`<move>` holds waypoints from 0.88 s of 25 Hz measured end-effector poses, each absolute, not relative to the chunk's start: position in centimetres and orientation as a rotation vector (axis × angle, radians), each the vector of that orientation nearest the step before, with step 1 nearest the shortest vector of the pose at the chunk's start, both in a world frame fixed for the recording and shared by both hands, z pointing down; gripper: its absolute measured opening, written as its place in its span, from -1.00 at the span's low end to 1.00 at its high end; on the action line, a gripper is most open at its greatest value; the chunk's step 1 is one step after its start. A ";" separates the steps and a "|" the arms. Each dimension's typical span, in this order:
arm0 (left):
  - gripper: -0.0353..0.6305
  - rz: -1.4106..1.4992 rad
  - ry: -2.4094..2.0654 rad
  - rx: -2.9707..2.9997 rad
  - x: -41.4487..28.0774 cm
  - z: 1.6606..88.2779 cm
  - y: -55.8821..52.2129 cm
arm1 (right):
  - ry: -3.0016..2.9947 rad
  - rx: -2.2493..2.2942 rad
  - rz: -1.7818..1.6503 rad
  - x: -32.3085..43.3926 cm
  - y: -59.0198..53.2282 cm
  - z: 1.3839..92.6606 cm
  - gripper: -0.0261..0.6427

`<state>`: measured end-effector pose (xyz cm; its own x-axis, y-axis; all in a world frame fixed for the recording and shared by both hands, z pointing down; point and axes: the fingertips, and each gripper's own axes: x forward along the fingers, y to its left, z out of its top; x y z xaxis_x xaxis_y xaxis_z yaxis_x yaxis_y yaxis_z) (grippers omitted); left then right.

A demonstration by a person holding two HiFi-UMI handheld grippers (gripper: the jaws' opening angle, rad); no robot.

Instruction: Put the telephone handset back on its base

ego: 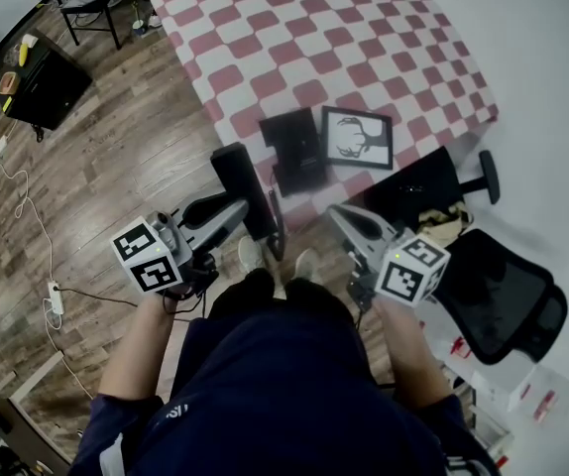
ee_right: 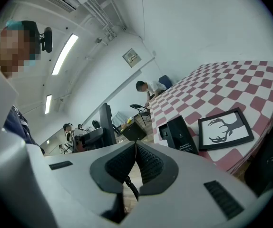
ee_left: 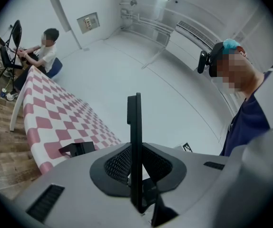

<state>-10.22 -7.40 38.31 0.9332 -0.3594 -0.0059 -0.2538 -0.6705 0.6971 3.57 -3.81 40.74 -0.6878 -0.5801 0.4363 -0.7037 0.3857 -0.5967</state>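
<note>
In the head view my left gripper point(ego: 250, 211) is shut on the black telephone handset point(ego: 243, 181), in front of the table's near edge. In the left gripper view the handset point(ee_left: 134, 127) stands edge-on and upright between the pads of that gripper point(ee_left: 135, 160). The black base point(ego: 297, 147) sits near the edge of the checkered table point(ego: 364, 38), beyond the handset; it also shows as the base point(ee_left: 77, 148) and the base point(ee_right: 179, 134). My right gripper point(ego: 339, 216) hangs to the right with its pads together point(ee_right: 136, 148). A ribbed black cord point(ee_right: 129, 186) shows under them; whether it is pinched is unclear.
A framed deer picture point(ego: 357, 137) lies just right of the base. A black office chair point(ego: 503, 300) stands at my right, close to the table corner. On the wooden floor to the left are a black cabinet point(ego: 42, 82) and a power strip point(ego: 55, 296). A person point(ee_left: 43, 53) sits at the table's far end.
</note>
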 end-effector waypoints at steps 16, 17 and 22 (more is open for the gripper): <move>-0.62 -0.110 -0.562 2.182 -6.4 45.6 -11.0 | -2.463 0.983 1.282 6.5 -7.1 44.2 -0.87; -0.62 -0.103 -0.571 2.171 -6.1 46.3 -11.2 | -2.460 0.976 1.288 7.0 -7.2 44.4 -0.87; -0.62 -0.085 -0.598 2.117 -4.6 49.1 -12.5 | -2.435 0.955 1.334 9.4 -7.6 45.8 -0.87</move>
<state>-4.62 -12.50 49.14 0.8804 -0.4463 0.1605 -0.3842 -0.4725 0.7932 9.35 -7.63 45.78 -0.7696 -0.4411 0.4616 -0.6265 0.3820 -0.6794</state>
